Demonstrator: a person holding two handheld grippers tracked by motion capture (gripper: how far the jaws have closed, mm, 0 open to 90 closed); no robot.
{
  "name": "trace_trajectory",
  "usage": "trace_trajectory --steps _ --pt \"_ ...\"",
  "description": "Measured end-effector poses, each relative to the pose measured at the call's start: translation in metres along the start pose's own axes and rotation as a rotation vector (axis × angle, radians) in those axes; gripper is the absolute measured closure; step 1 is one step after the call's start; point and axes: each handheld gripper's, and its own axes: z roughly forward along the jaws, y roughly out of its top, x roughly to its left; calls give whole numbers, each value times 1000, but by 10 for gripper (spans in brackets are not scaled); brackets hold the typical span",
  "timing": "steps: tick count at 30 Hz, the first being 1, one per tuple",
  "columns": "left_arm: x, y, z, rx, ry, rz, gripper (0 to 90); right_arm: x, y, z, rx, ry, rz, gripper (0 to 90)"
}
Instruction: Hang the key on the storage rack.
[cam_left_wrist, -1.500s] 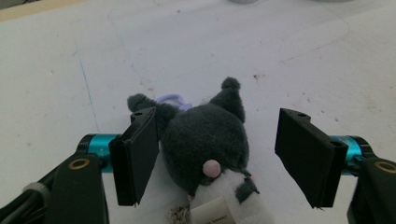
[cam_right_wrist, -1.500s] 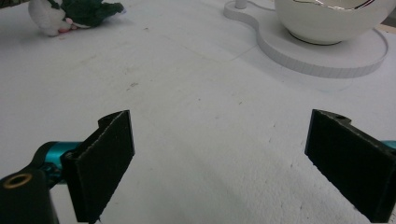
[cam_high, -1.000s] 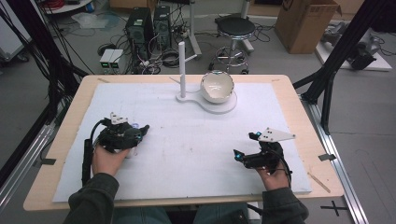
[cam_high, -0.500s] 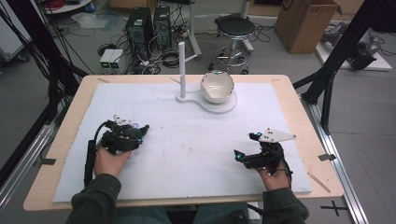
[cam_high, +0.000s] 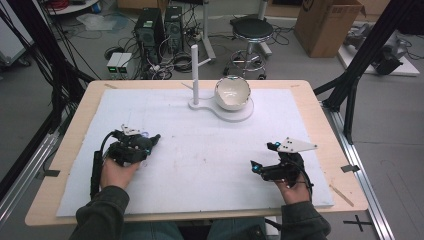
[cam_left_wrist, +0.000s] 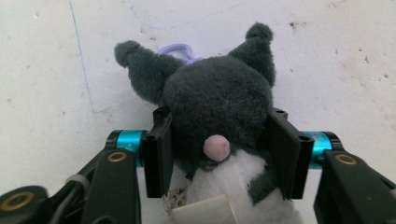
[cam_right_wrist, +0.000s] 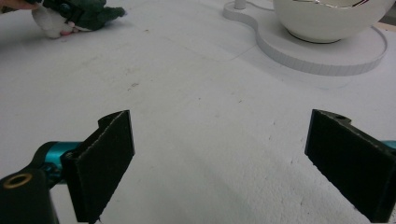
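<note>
L gripper w/ plush toy, now nearer person.

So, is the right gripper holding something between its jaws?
No, the right gripper has its two black jaws spread wide apart, with bare white table cover between them.

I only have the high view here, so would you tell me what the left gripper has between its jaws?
Observer: A dark grey plush toy, clamped by the head in the left gripper.
Operator: Thank you. Any details on it?
Observer: It has a pink nose, a white front and a lilac loop behind the ears.
Operator: And is the right gripper holding anything?
Observer: No, the right gripper stands wide open over bare white table cover.
</note>
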Motion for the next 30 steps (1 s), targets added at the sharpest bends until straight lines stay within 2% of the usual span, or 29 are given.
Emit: trace_trajectory --steps 7,13,18,23,30 --pt "2 -1 -1 -2 -18 -11 529 0 -1 0 2 3 4 76" --pt "4 -2 -3 -13 -33 1 544 0 -1 1 0 2 4 76" --pt "4 -4 -6 -26 -49 37 549 -1 -2 0 1 3 13 76" --pt "4 -8 -13 -49 -63 95 549 -1 -2 -1 -5 3 11 76" --pt "4 -12 -29 -132 -113 157 548 -1 -2 -1 -4 -1 8 76"
